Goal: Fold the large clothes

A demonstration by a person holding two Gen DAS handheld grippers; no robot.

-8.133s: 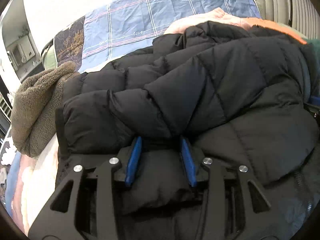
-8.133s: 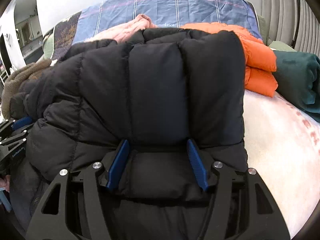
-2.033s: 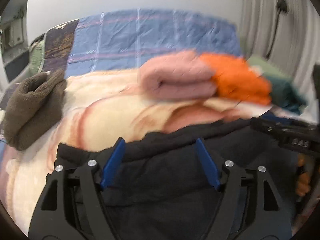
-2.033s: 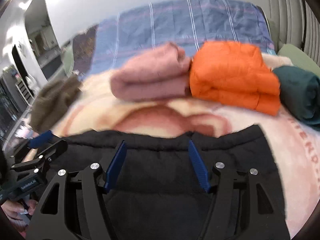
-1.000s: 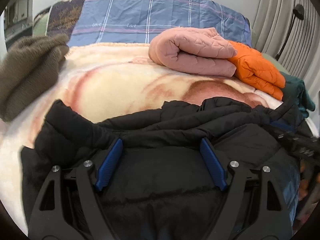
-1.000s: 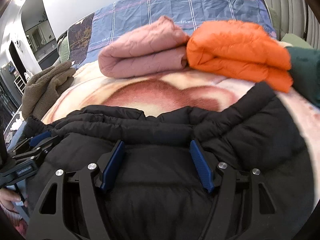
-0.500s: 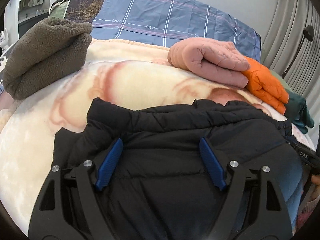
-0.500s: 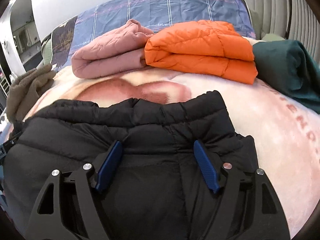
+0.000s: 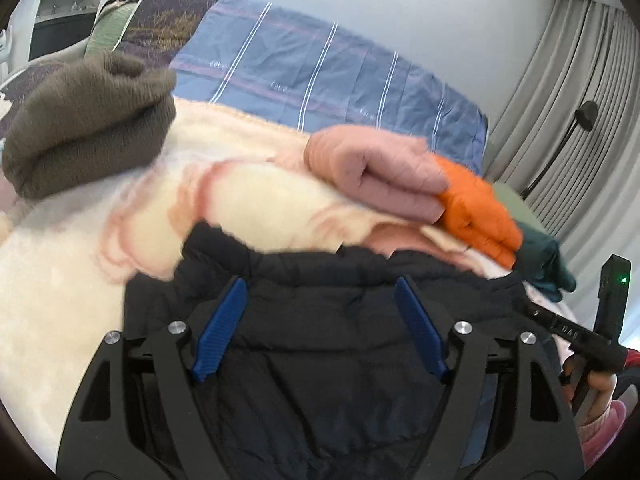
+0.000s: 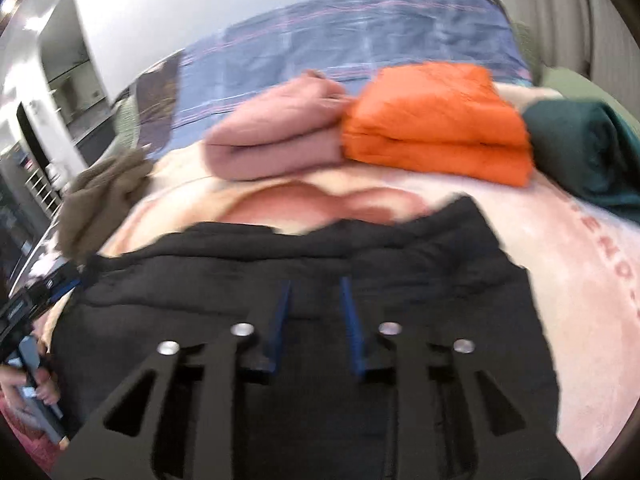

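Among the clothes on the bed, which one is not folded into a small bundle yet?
The black puffer jacket, spread wide under both claws. The pink, orange, green and brown ones lie bundled.

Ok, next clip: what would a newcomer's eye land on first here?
The black puffer jacket fills the foreground of both views, spread on the cream and pink blanket. Behind it lie folded bundles in a row: pink, bright orange, dark green, with a brown fleece off to the left. The right gripper is closing over the jacket; the left gripper stands wide.
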